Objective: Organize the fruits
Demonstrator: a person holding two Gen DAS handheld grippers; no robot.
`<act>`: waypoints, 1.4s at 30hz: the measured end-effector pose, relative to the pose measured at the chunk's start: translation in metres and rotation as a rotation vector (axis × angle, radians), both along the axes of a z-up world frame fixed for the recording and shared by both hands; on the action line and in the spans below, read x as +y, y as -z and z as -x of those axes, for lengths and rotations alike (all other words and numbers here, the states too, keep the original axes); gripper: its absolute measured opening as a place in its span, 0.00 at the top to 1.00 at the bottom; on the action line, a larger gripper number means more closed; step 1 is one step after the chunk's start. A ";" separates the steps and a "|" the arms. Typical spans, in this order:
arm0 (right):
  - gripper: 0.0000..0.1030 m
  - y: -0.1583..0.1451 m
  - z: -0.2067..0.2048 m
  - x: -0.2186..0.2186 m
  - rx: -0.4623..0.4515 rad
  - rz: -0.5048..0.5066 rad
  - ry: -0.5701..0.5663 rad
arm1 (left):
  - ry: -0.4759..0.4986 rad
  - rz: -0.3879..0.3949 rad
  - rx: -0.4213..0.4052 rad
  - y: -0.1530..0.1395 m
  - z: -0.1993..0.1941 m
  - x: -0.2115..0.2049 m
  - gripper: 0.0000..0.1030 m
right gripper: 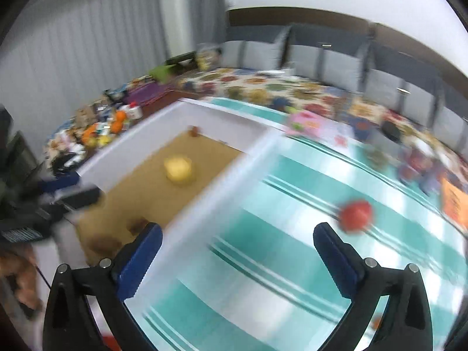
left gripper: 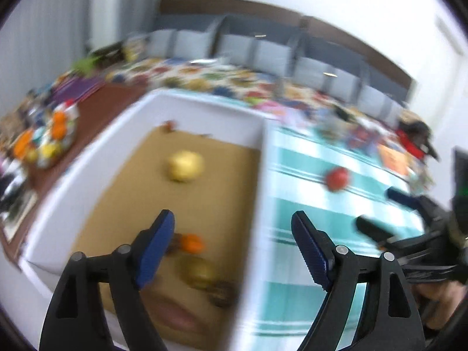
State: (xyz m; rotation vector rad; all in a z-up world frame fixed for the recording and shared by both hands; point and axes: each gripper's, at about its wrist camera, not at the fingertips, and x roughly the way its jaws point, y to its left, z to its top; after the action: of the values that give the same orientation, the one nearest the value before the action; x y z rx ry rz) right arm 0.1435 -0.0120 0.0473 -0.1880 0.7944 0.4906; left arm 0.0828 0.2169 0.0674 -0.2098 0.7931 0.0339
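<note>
Fruits: 1 red fruit (right gripper: 355,215) lies loose on the striped tabletop (right gripper: 263,234), outside the white box (left gripper: 204,108); both tongs, left (left gripper: 233,248) and right (right gripper: 237,260), gape empty, and a nudge might roll it away

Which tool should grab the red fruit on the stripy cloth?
Probably the right tool: it is open over the cloth with the red fruit just ahead. The left tool hangs over the white box.

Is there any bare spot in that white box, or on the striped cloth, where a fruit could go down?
Inside the white box, the brown floor lies bare around the yellow fruit; the near corner is crowded with an orange fruit and blurred brownish ones. The striped cloth is bare between the box wall and the red fruit.
</note>
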 end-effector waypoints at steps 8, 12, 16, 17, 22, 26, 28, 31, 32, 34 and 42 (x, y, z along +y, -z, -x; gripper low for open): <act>0.01 0.109 0.071 -0.166 0.087 0.092 0.352 | 0.298 0.015 0.112 0.085 0.020 -0.158 0.14; 0.01 0.131 0.086 -0.206 0.085 0.074 0.478 | 0.313 -0.042 0.144 0.133 0.008 -0.195 0.14; 0.01 0.136 0.083 -0.210 0.070 0.070 0.494 | 0.294 -0.111 0.149 0.157 -0.003 -0.207 0.14; 0.01 0.138 0.080 -0.210 0.074 0.067 0.496 | 0.291 -0.127 0.149 0.162 -0.003 -0.208 0.14; 0.00 0.155 0.073 -0.213 0.128 0.057 0.507 | 0.261 -0.170 0.141 0.179 -0.009 -0.208 0.08; 0.00 0.158 0.076 -0.212 0.118 0.074 0.504 | 0.259 -0.172 0.127 0.180 -0.007 -0.207 0.06; 0.00 0.158 0.075 -0.211 0.115 0.077 0.504 | 0.261 -0.168 0.130 0.181 -0.009 -0.207 0.05; 0.00 0.158 0.076 -0.211 0.107 0.077 0.506 | 0.260 -0.174 0.130 0.182 -0.008 -0.208 0.05; 0.00 0.158 0.077 -0.211 0.105 0.076 0.506 | 0.260 -0.175 0.129 0.182 -0.007 -0.208 0.05; 0.00 0.159 0.077 -0.211 0.101 0.075 0.506 | 0.260 -0.176 0.129 0.183 -0.009 -0.209 0.05; 0.00 0.159 0.077 -0.211 0.097 0.075 0.505 | 0.260 -0.176 0.129 0.183 -0.009 -0.209 0.05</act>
State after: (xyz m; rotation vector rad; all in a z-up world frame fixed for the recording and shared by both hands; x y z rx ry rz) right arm 0.0663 -0.2230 -0.1116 -0.0281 0.9195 -0.0071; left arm 0.0916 0.0080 -0.1151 0.0639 0.9359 -0.1289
